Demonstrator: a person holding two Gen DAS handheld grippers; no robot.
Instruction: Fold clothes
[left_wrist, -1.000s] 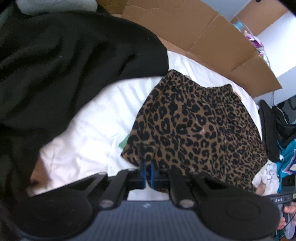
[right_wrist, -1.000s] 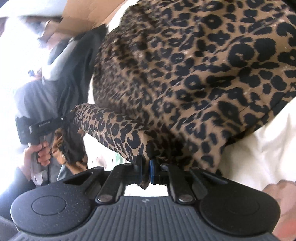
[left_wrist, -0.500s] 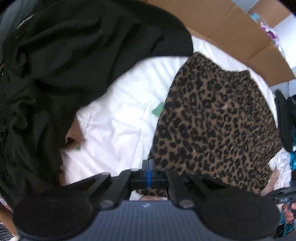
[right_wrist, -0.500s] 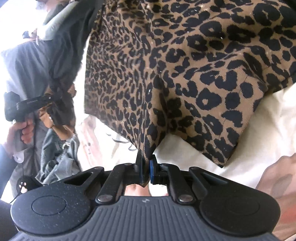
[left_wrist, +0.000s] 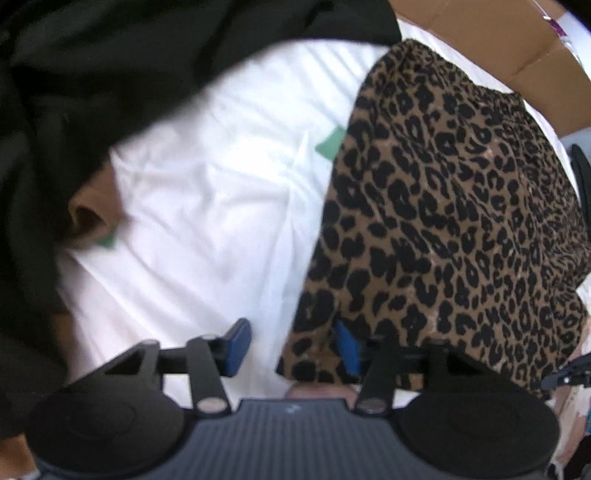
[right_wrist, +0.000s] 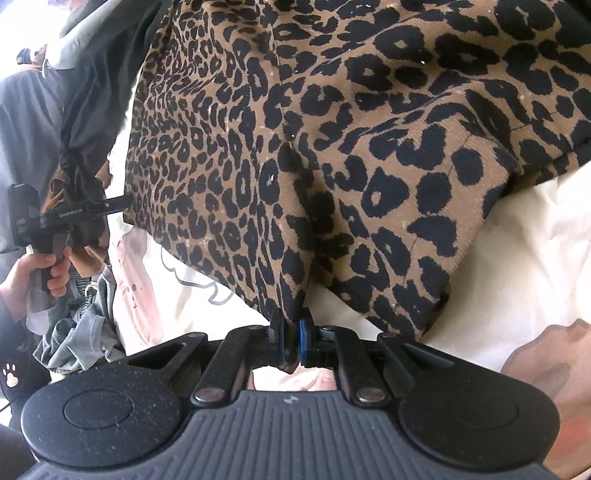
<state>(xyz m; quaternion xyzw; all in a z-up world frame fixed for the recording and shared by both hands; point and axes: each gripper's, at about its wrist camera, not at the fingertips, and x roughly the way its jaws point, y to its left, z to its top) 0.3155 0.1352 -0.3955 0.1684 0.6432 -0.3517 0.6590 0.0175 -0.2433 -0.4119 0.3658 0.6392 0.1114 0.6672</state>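
While the leopard-print garment (left_wrist: 443, 206) lies spread on the white sheet (left_wrist: 207, 206), its two near corners are being handled differently. At the garment's near left corner the left claw (left_wrist: 291, 347) is opening: one blue pad (left_wrist: 238, 347) stands clear over the bare sheet, the other sits half under the hem, and neither presses the cloth. That looks like a release, so the corner can settle flat where it was laid. At the garment's other near corner the right claw (right_wrist: 291, 341) is closed on a pinch of the printed fabric (right_wrist: 332, 155), which rises from the pads in a taut ridge; holding on here probably keeps that edge from slipping until it too lies flat. Beyond the garment's left edge a heap of black clothing (left_wrist: 92, 103) overlaps the sheet, and brown cardboard (left_wrist: 491, 40) stands behind the garment's far edge. Just beside its left edge a small green marker (left_wrist: 330, 144) shows, possibly a placement guide.
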